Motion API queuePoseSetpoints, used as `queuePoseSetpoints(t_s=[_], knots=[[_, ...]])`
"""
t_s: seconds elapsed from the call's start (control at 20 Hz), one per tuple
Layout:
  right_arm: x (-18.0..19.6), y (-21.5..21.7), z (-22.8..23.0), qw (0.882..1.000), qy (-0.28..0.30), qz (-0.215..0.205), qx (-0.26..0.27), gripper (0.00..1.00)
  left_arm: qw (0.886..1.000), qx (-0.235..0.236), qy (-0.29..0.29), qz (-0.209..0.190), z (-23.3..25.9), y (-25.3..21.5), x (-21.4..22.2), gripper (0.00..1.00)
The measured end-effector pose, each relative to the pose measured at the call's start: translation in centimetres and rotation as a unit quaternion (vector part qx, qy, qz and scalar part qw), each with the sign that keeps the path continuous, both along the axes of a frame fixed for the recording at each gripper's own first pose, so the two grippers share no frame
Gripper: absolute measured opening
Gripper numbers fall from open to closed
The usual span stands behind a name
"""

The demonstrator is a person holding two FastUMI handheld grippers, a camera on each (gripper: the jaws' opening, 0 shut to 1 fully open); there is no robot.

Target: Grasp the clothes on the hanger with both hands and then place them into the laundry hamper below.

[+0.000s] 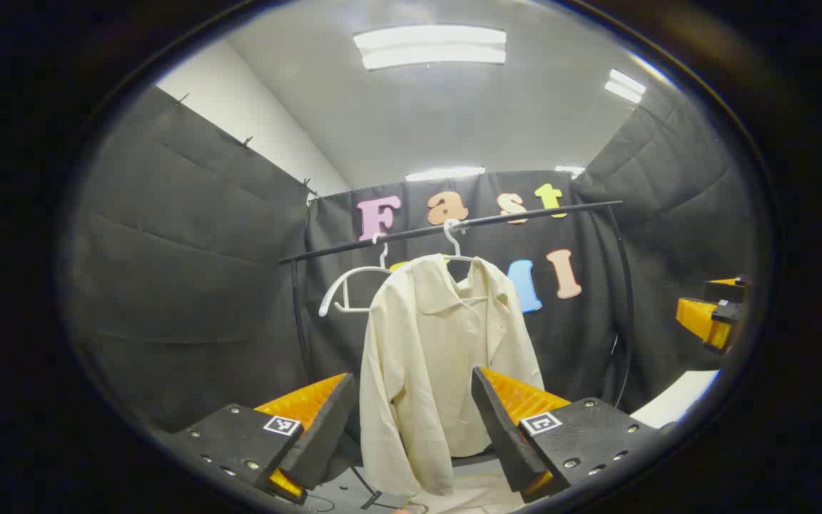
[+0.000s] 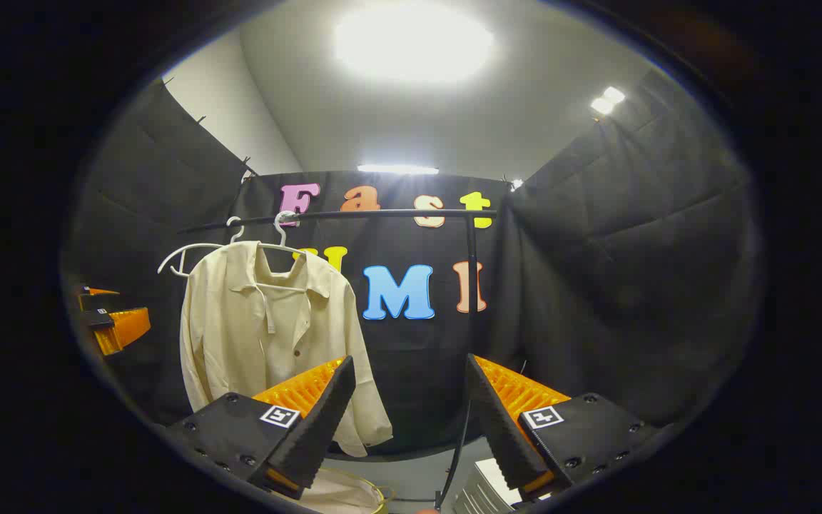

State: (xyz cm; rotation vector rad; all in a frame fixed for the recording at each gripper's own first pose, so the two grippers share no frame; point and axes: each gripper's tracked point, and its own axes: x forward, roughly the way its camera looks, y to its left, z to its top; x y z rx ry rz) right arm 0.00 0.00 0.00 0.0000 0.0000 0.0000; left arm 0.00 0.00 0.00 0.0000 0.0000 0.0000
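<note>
Both grippers hang with fingers spread wide, grasping nothing. Left gripper (image 1: 411,421) faces the cream shirt (image 1: 436,357), which hangs ahead between its fingers on a white hanger (image 1: 454,239) under the black rail (image 1: 447,227). Right gripper (image 2: 407,421) has the shirt ahead to its left; the hamper's rim (image 2: 354,492) shows below, by its left finger.

A plain cream shirt (image 1: 439,357) hangs on a white hanger (image 1: 454,243) from the black rail (image 1: 454,225); beside it on the rail, another white hanger (image 1: 354,285).
</note>
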Motion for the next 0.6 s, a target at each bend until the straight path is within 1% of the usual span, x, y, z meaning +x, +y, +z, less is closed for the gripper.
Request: queuePoseSetpoints(t_s=[0.4,0.6], knots=[[-0.03,-0.03,-0.49,1.0,0.007,-0.01,0.002,0.98,1.0,-0.002,0.001,0.002,-0.1,0.23,0.05,0.95],[0.05,0.35,-0.79,1.0,0.011,-0.012,-0.006,0.97,1.0,-0.005,0.005,0.002,-0.34,0.3,0.15,0.95]])
